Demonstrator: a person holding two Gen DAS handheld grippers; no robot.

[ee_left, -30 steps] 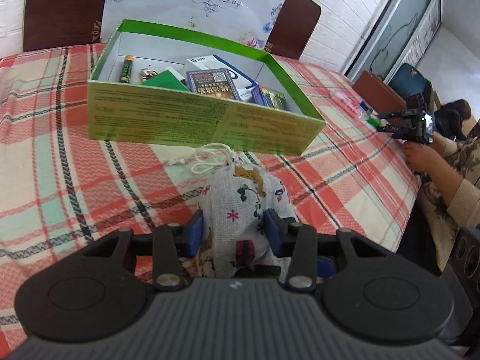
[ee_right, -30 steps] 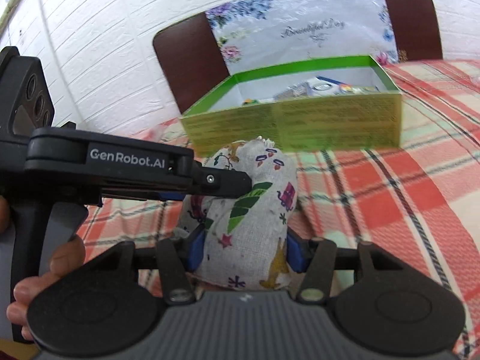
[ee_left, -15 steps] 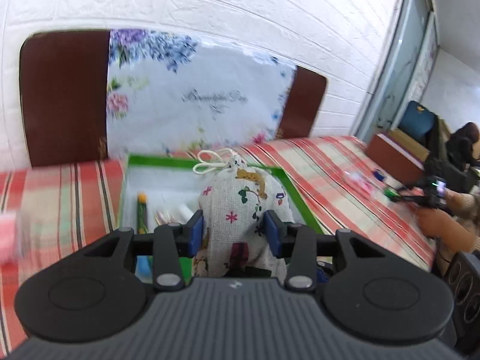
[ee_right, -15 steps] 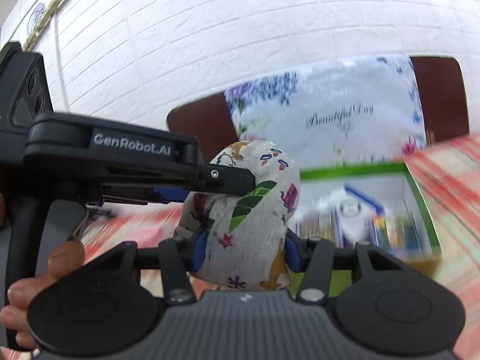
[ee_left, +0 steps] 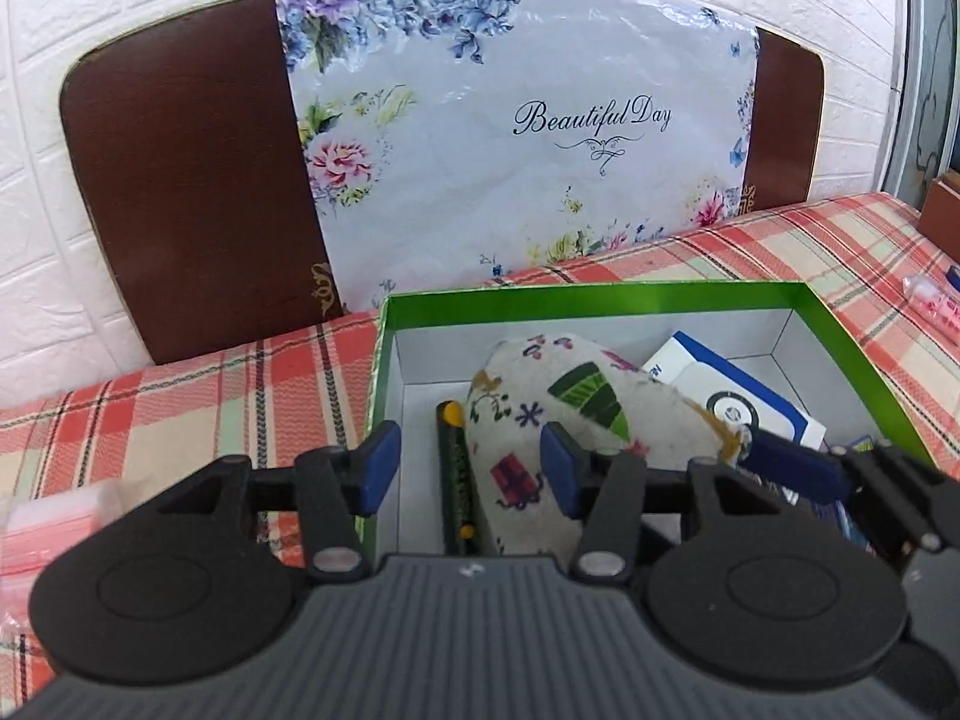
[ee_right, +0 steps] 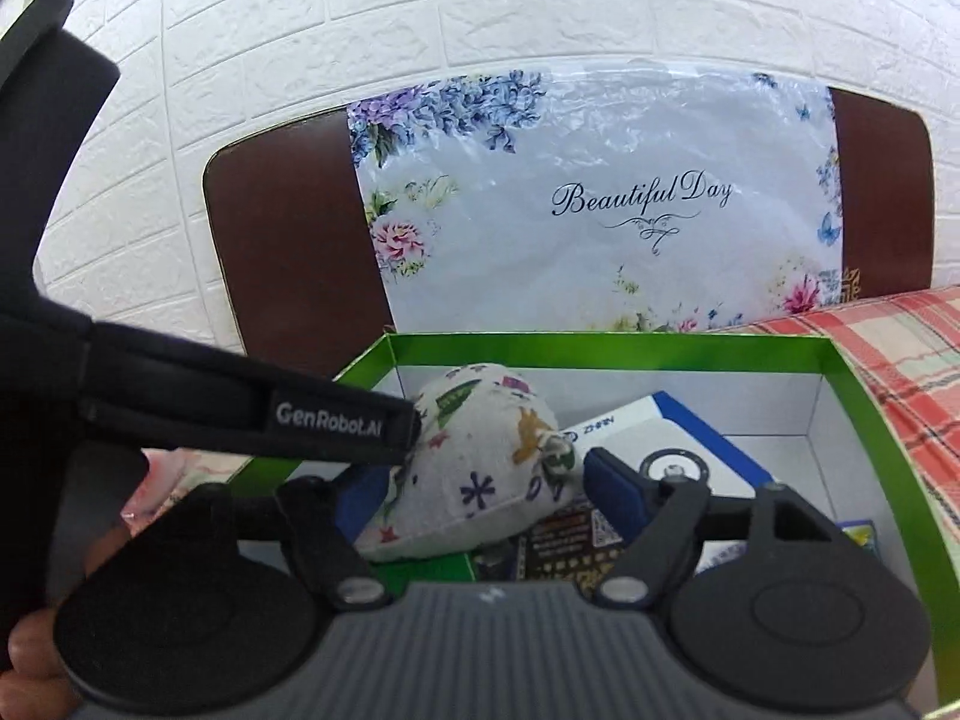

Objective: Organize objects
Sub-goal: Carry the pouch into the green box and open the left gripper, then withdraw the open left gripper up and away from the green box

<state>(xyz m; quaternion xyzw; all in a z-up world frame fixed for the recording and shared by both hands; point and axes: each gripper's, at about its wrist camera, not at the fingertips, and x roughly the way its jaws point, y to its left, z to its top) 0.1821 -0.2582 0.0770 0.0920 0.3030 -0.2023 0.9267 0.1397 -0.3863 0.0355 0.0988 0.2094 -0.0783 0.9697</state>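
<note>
Printed cloth pouch point(ee_left: 576, 420) lying inside the green box point(ee_left: 600, 294) on the desk, both the left gripper point(ee_left: 468, 468) and right gripper point(ee_right: 486, 492) having just opened off it, empty; best withdrawn straight upward, clear of the box walls.

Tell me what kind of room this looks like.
Probably a home dining area. A plaid tablecloth covers the table, a brown chair back with a floral cover stands against a white brick-pattern wall, and a green box of household bits sits on the table.
</note>
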